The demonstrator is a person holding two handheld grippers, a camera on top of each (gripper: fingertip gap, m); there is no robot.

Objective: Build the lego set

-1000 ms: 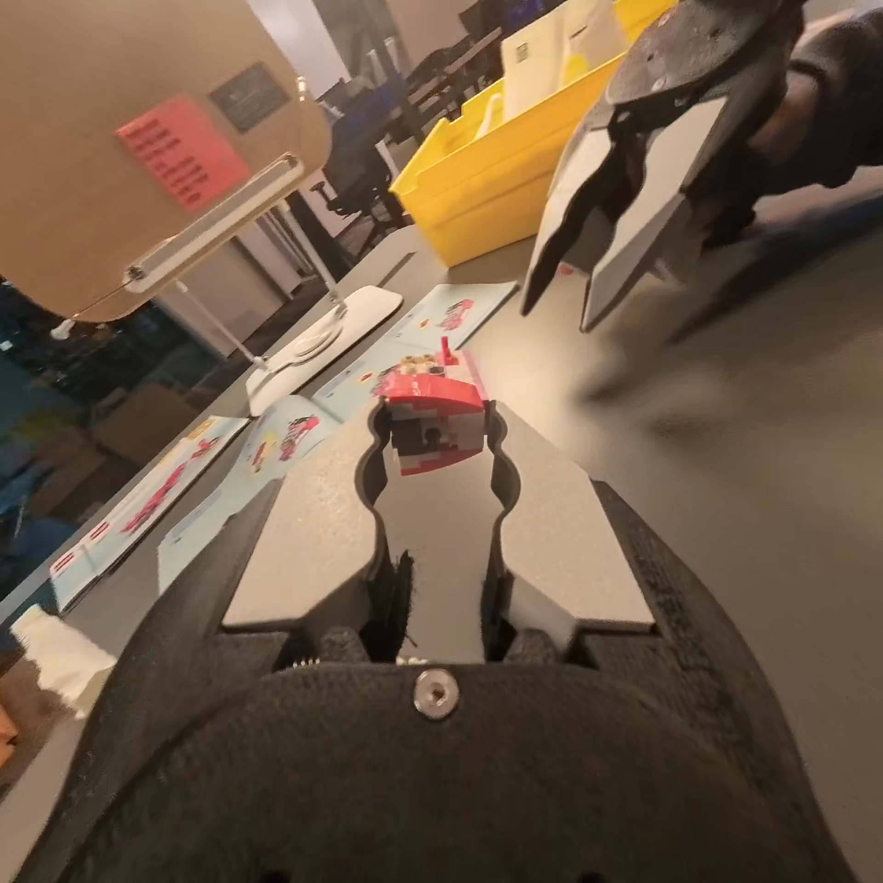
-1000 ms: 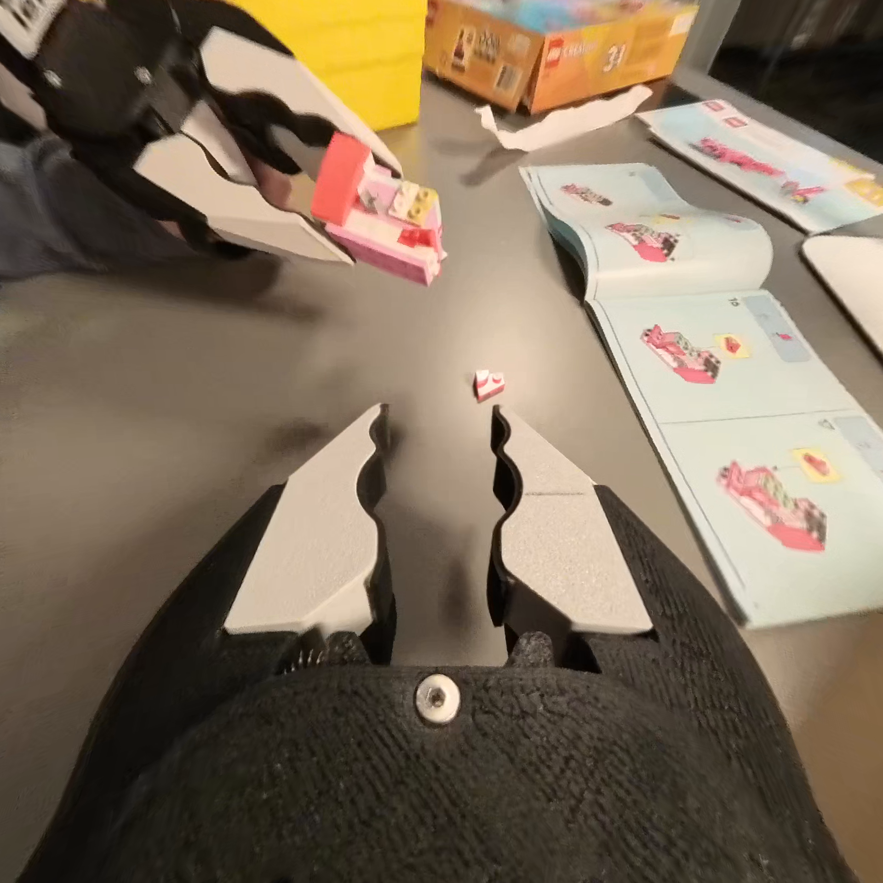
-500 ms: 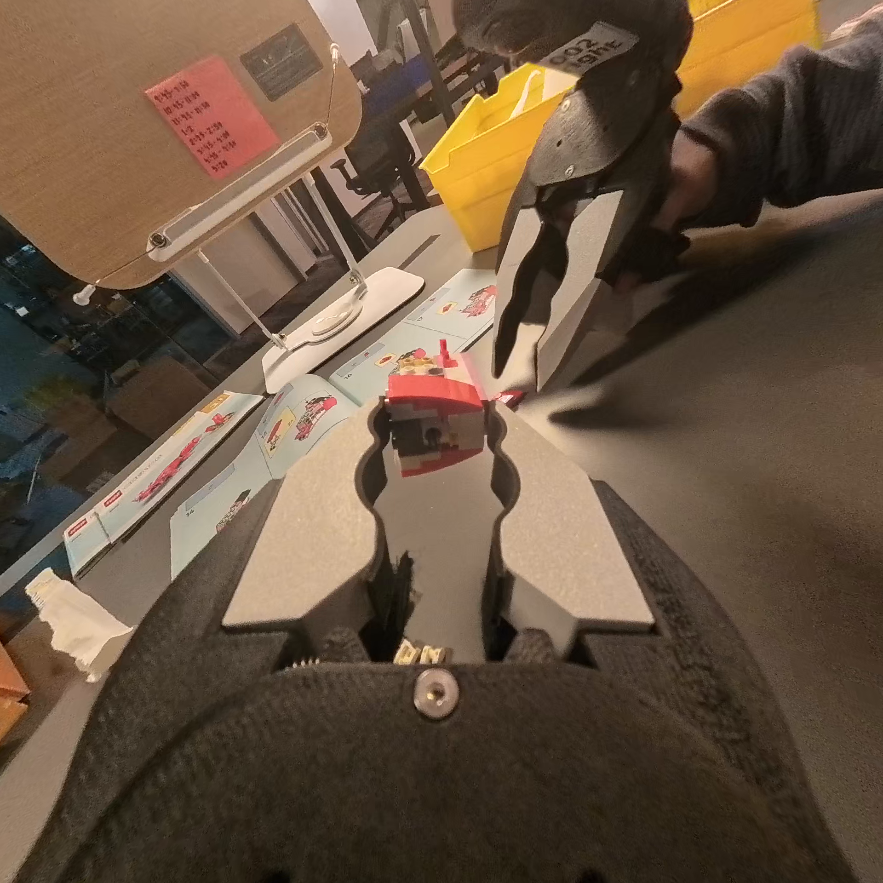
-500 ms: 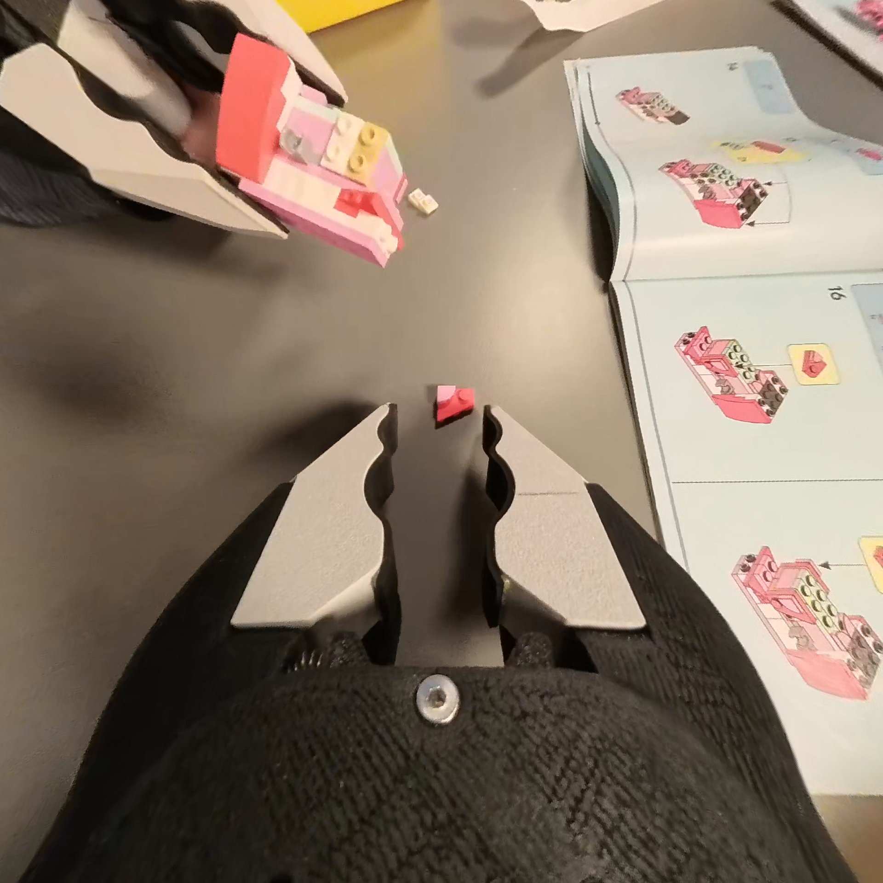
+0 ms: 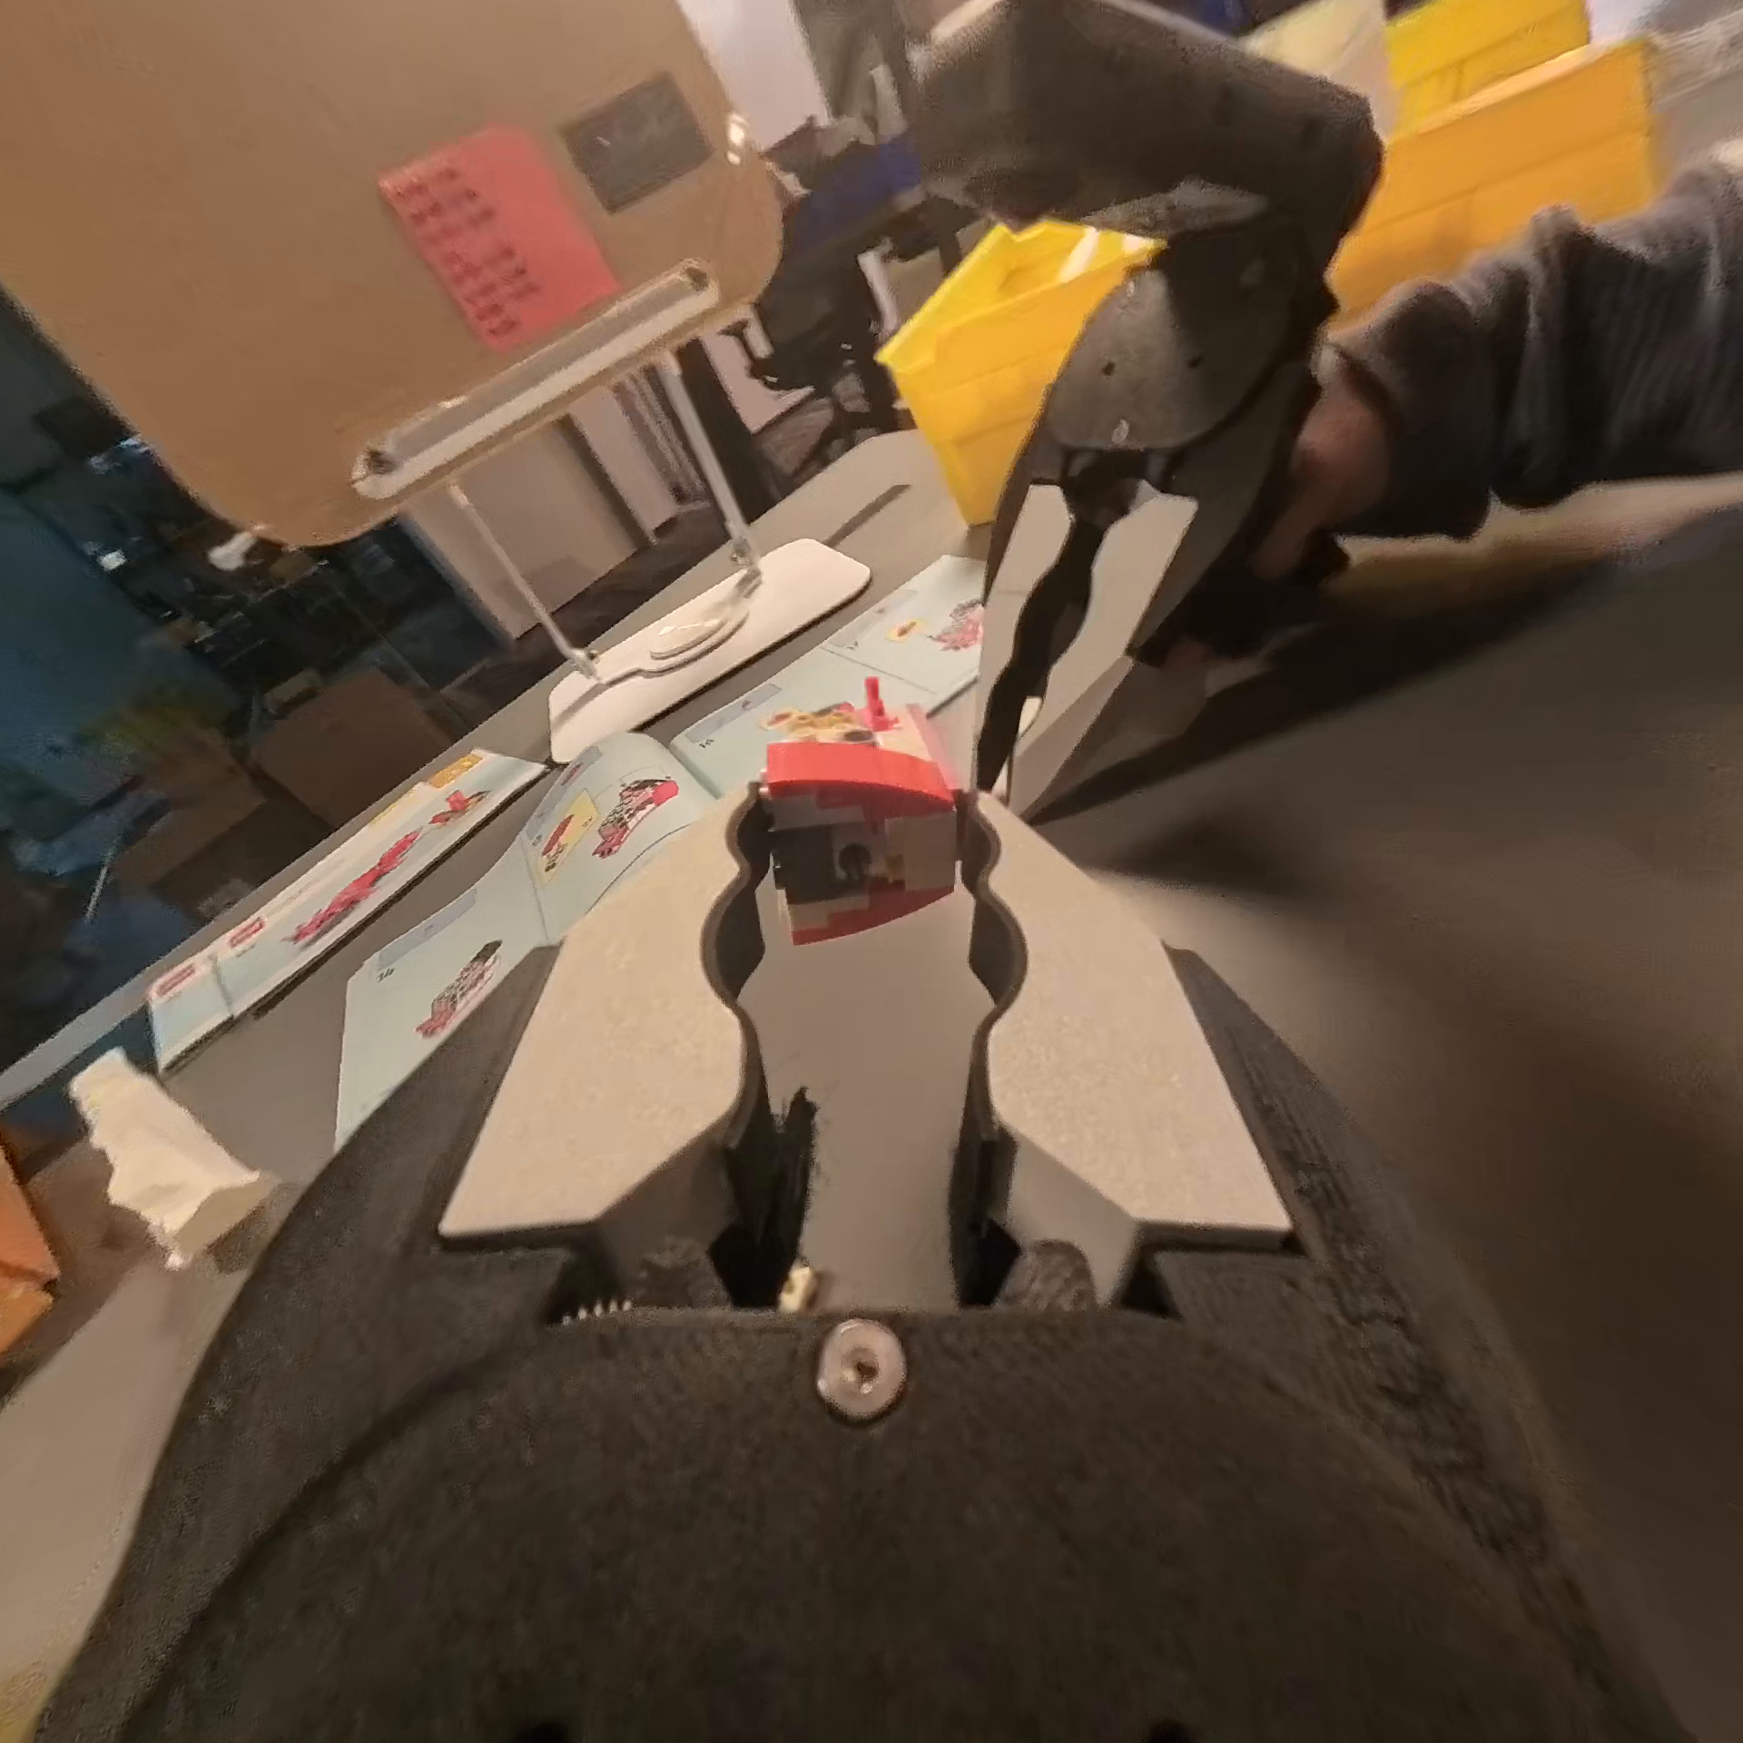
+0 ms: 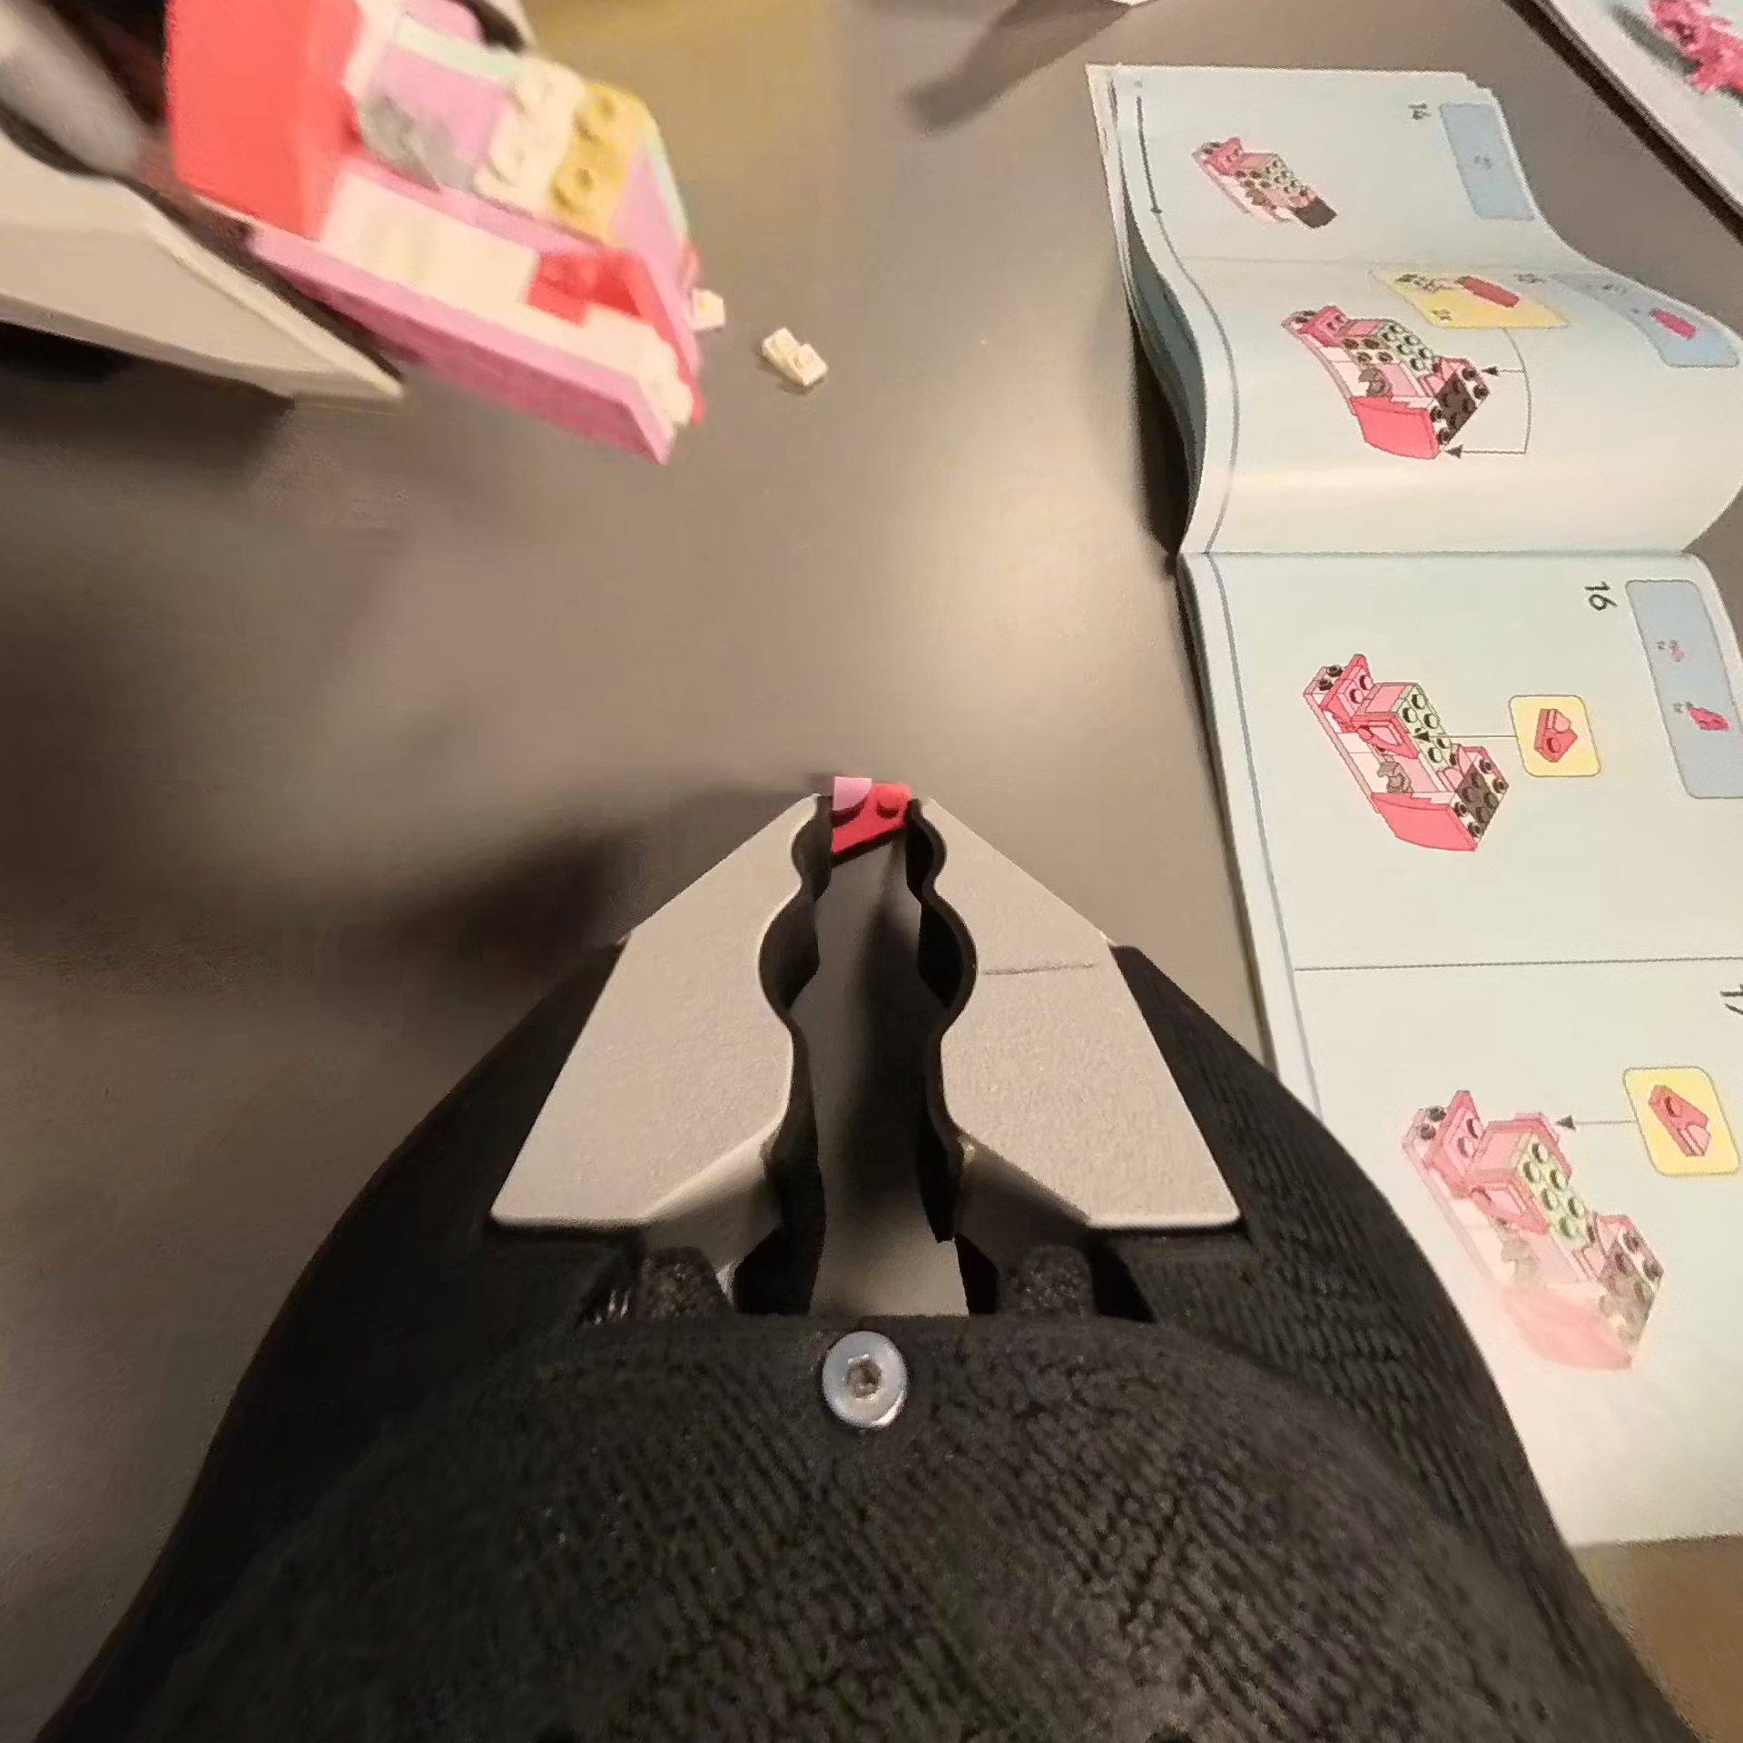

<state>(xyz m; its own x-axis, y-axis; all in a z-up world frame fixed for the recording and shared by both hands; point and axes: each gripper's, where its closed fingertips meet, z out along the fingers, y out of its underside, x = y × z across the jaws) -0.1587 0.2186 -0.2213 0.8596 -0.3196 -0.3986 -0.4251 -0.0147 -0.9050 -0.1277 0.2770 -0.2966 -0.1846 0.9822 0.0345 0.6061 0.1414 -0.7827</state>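
The left gripper (image 5: 860, 830) is clamped on one brick model (image 5: 863, 854), red on top with pink, white and dark parts, both pads pressed to its sides and the model held clear of the grey table (image 5: 1415, 1037). In the right wrist view the same model (image 6: 453, 226) shows at the far left, pink and white with a red block and a yellow stud plate.

The right gripper (image 6: 863, 816) has its tips nipped on one small red brick (image 6: 872, 819) with a pink round piece on it, down at the table surface. A second ago these jaws stood wide with the red brick lying loose ahead of them; half a second ago the brick sat just between the tips; now they have narrowed onto it. The left gripper's hold on the model is unchanged.

Two small white bricks (image 6: 794, 356) lie loose on the table just beyond the model, near each other. One open instruction booklet (image 6: 1471, 660) lies to the right, and a second booklet (image 5: 349, 877) lies farther left in the left wrist view. Beyond stand one board on a white stand (image 5: 698, 622), yellow bins (image 5: 1000, 377), and one crumpled white paper (image 5: 160, 1170) at the near left.
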